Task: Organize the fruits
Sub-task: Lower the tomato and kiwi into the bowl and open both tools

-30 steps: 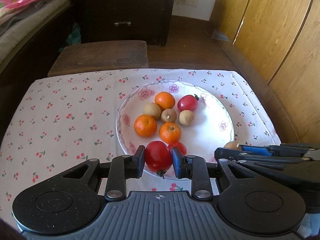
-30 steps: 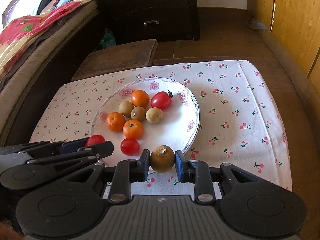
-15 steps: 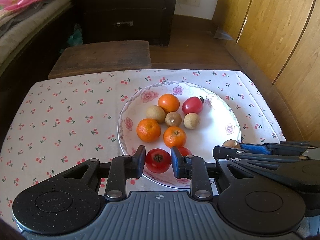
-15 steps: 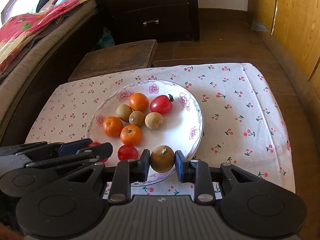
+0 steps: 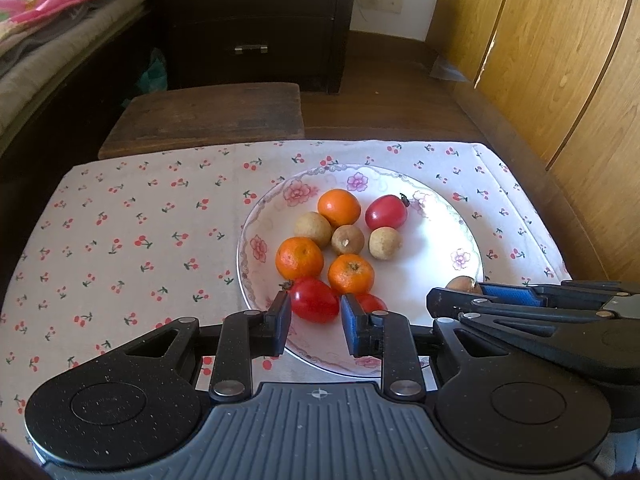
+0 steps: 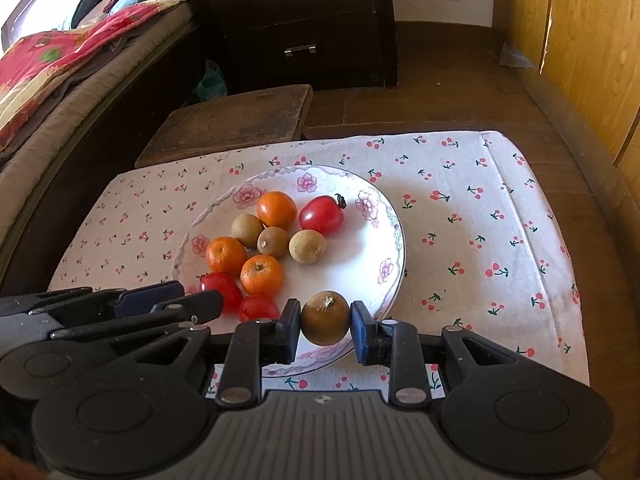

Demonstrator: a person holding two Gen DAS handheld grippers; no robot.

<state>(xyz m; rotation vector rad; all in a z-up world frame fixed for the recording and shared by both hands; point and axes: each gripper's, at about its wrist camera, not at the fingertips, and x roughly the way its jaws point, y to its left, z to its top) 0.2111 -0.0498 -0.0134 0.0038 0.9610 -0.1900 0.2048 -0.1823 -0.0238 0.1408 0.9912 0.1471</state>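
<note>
A white flowered plate (image 5: 420, 264) on a cherry-print cloth holds three oranges (image 5: 299, 258), three brown round fruits (image 5: 385, 243) and a red tomato (image 5: 386, 212). My left gripper (image 5: 314, 314) is shut on another red tomato (image 5: 314, 300), which lies sideways at its fingertips low over the plate's near side. A third tomato (image 5: 372, 302) rests just right of it. My right gripper (image 6: 325, 322) is shut on a brown round fruit (image 6: 325, 318) over the plate's (image 6: 360, 248) near rim. The left gripper (image 6: 200, 296) shows beside it.
The cloth (image 5: 120, 240) covers a low table with bare room left and right of the plate. Behind it stands a dark wooden stool (image 5: 208, 116), then a chest of drawers (image 5: 256, 20). A bed (image 6: 60, 80) runs along the left, wooden cupboard doors (image 5: 560, 60) along the right.
The tomato in my left gripper has turned from upright to lying sideways and now sits further out at the fingertips. The right gripper keeps its hold on the brown fruit.
</note>
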